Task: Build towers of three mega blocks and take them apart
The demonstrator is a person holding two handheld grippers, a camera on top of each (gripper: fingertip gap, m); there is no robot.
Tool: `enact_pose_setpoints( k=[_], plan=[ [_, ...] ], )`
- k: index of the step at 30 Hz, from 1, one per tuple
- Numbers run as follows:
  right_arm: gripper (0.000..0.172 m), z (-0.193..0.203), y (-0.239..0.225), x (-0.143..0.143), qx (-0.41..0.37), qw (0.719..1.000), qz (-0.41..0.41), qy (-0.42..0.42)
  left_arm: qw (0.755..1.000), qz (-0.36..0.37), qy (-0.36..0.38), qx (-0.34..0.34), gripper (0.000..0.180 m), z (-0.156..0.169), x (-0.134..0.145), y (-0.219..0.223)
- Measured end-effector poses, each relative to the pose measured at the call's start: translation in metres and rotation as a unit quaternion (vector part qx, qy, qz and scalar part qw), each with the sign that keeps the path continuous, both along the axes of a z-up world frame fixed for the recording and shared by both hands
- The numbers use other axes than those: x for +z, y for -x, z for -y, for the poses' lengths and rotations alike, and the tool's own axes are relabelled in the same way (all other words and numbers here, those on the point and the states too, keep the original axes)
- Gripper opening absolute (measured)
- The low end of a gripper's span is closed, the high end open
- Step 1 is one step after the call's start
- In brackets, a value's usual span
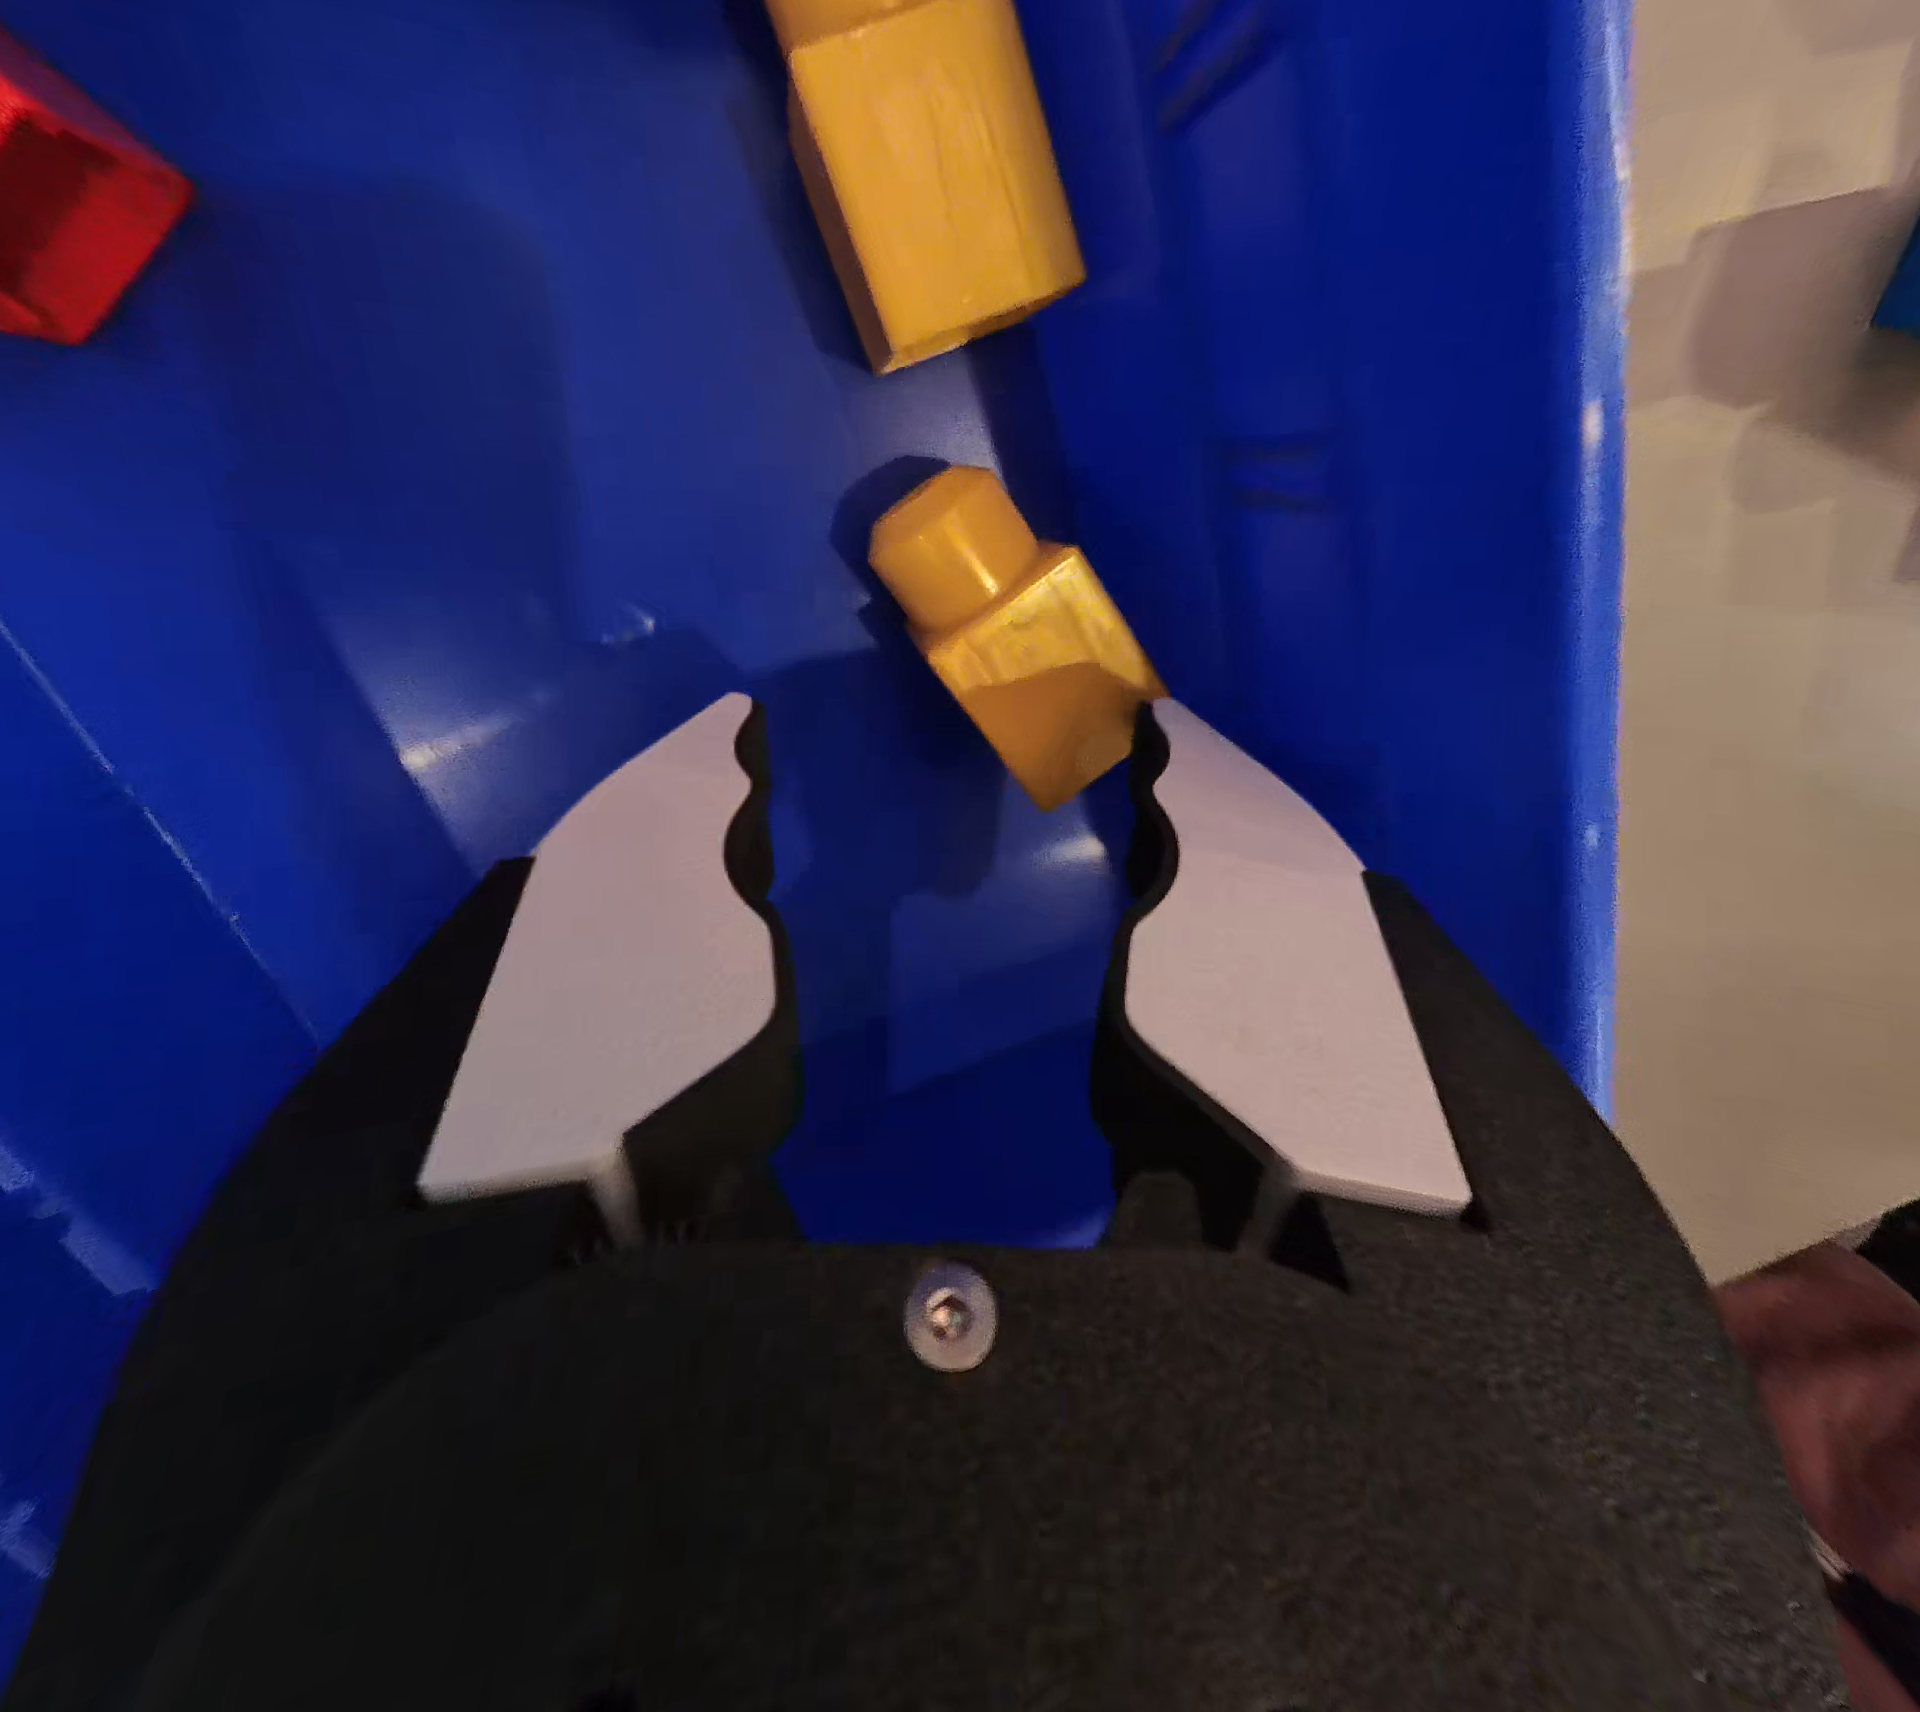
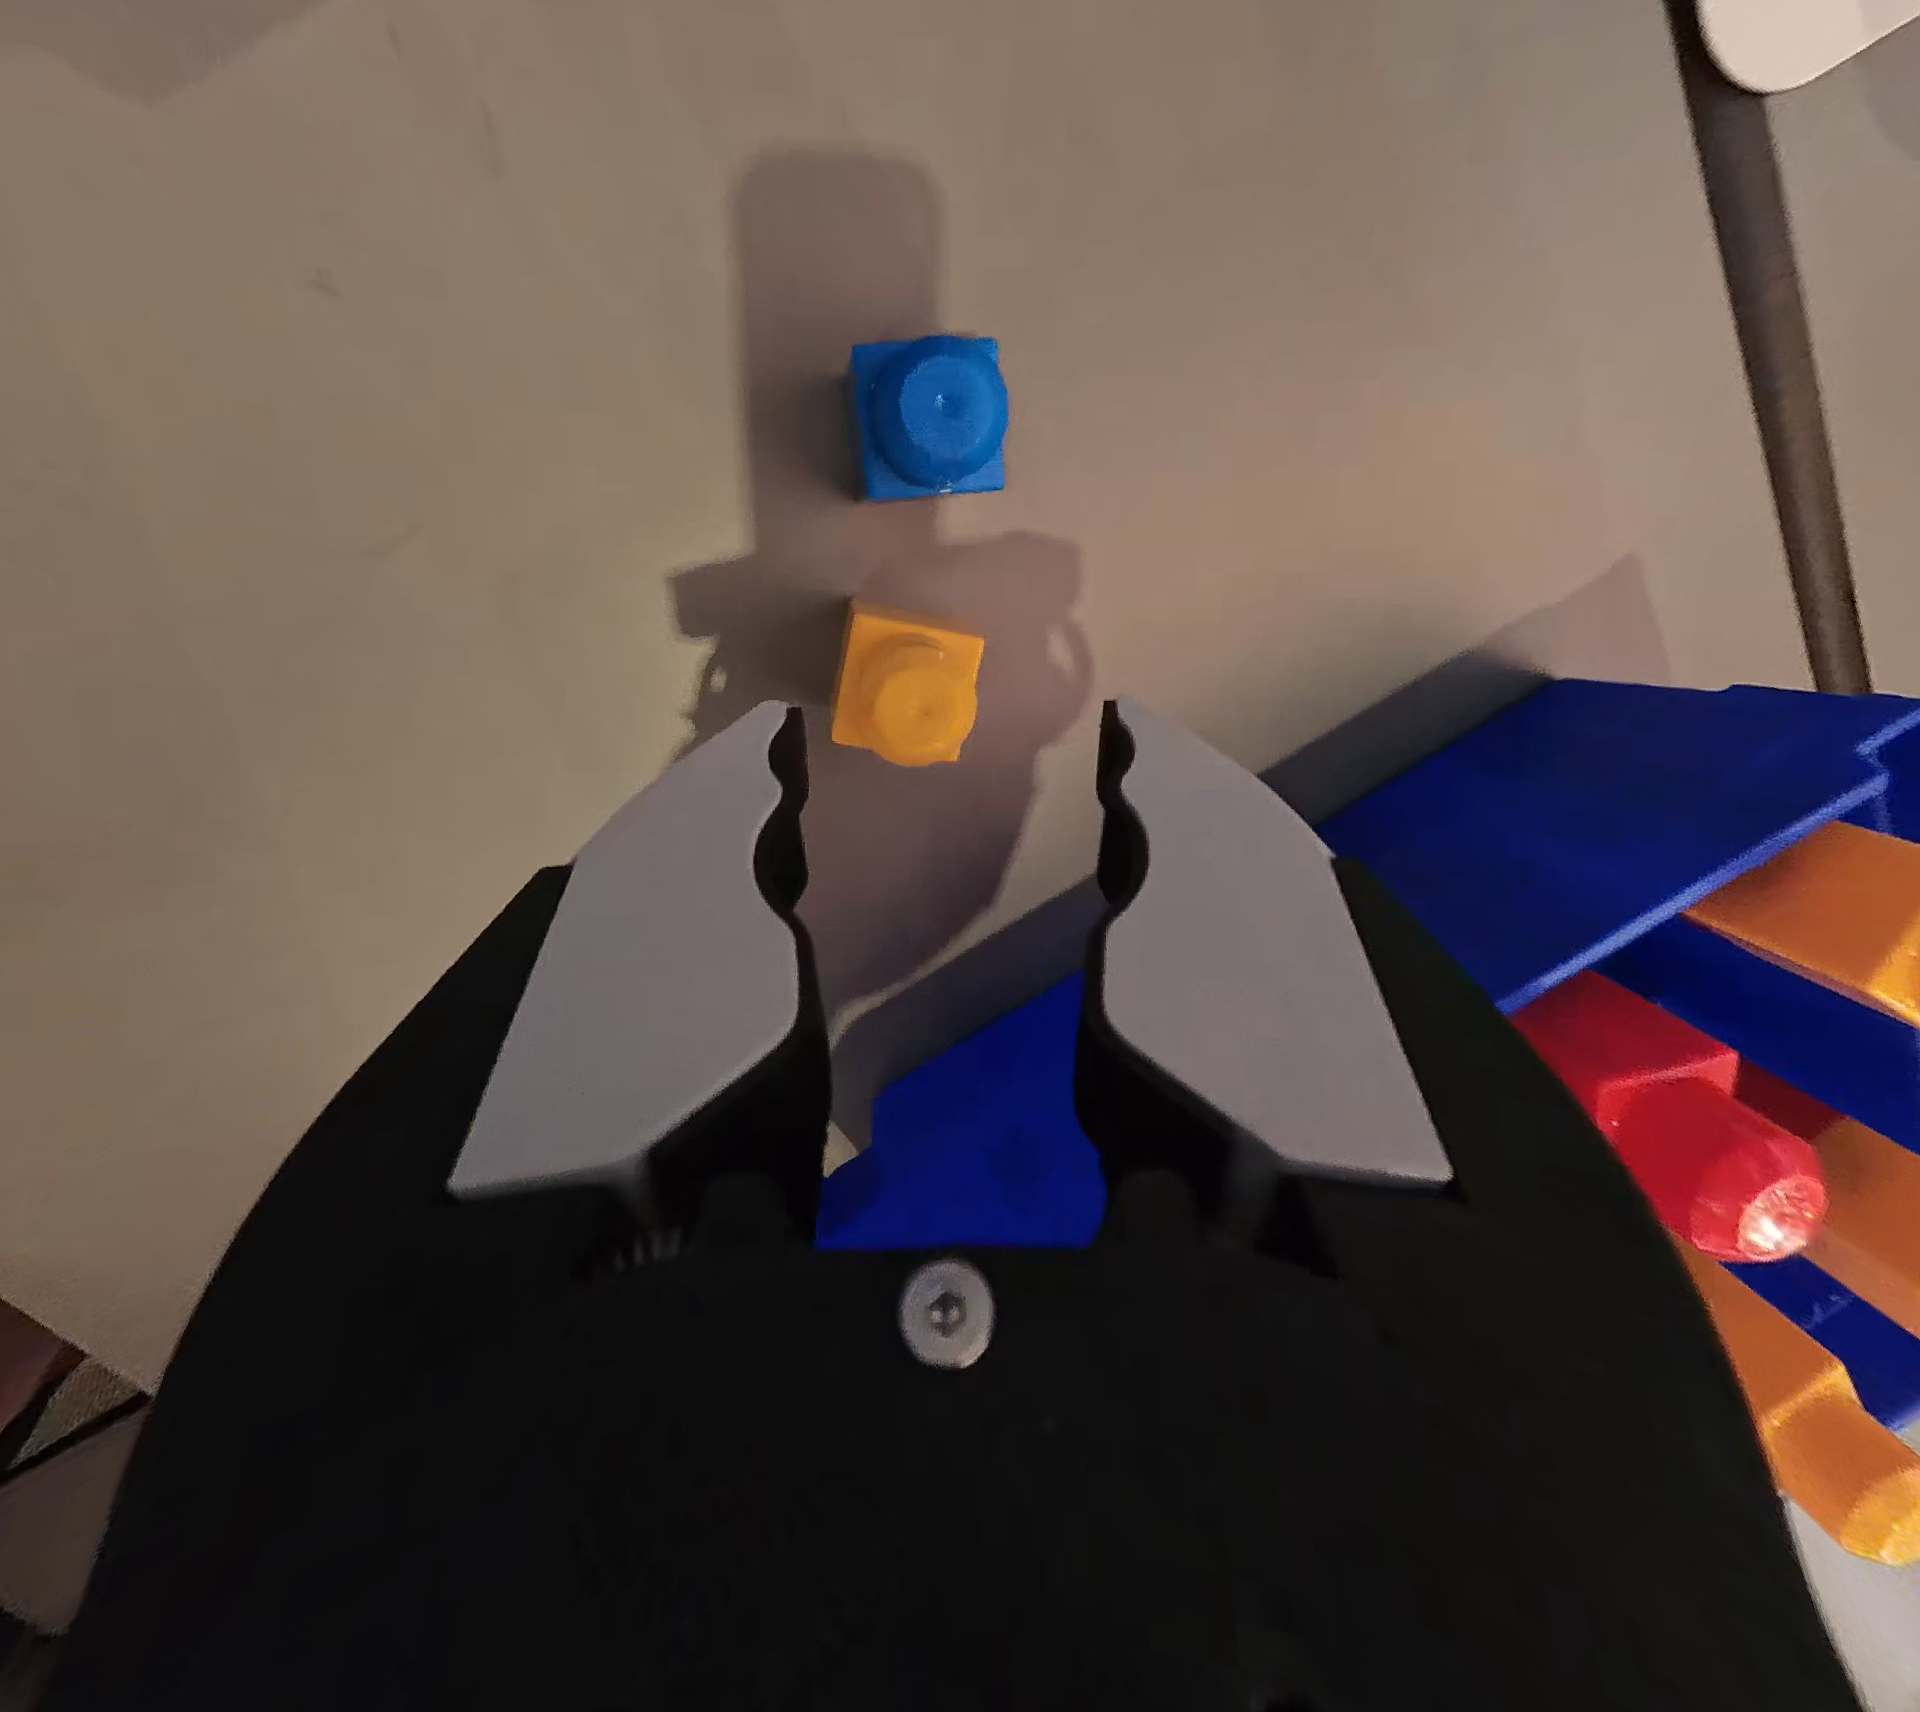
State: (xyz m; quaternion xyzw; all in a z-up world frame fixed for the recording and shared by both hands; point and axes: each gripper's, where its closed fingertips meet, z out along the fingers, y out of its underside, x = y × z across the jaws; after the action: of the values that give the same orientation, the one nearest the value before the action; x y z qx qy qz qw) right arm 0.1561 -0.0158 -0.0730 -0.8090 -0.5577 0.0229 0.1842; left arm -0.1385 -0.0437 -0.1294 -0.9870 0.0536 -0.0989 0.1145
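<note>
In the left wrist view my left gripper [image 1: 945, 712] is open inside a blue bin [image 1: 364, 415]. A small yellow block [image 1: 1023, 654] lies tilted just ahead of the tips, its corner against the right fingertip [image 1: 1195, 758]; the left pad is well clear of it. A second yellow block [image 1: 914, 145] lies farther in. In the right wrist view my right gripper [image 2: 948, 712] is open and empty above the table. A yellow block [image 2: 906, 686] stands stud-up below and between the tips, untouched. A blue block [image 2: 930, 415] stands just beyond it.
Red blocks [image 1: 73, 208] lie in the bin at the left and top. The bin wall [image 1: 1455, 415] rises close on the right of the left gripper. In the right wrist view the bin [image 2: 1558, 810] with a red block [image 2: 1683, 1132] and orange blocks [image 2: 1829, 914] sits at the lower right.
</note>
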Motion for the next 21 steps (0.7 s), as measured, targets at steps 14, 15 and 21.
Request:
enact_pose_setpoints(
  k=[14,15,21],
  plan=[
    [0.050,0.004,-0.003,-0.004,0.024,1.000,0.007,-0.004,0.999,0.020,0.022,0.039,0.070,-0.006,0.000,-0.003],
    [0.050,0.004,-0.004,-0.003,0.024,1.000,0.007,-0.005,0.999,0.008,0.026,0.038,0.070,-0.006,-0.003,-0.002],
    [0.049,0.005,-0.006,0.000,0.024,1.000,0.004,-0.007,0.998,-0.023,0.048,0.029,0.068,-0.001,0.000,0.007]
  ],
)
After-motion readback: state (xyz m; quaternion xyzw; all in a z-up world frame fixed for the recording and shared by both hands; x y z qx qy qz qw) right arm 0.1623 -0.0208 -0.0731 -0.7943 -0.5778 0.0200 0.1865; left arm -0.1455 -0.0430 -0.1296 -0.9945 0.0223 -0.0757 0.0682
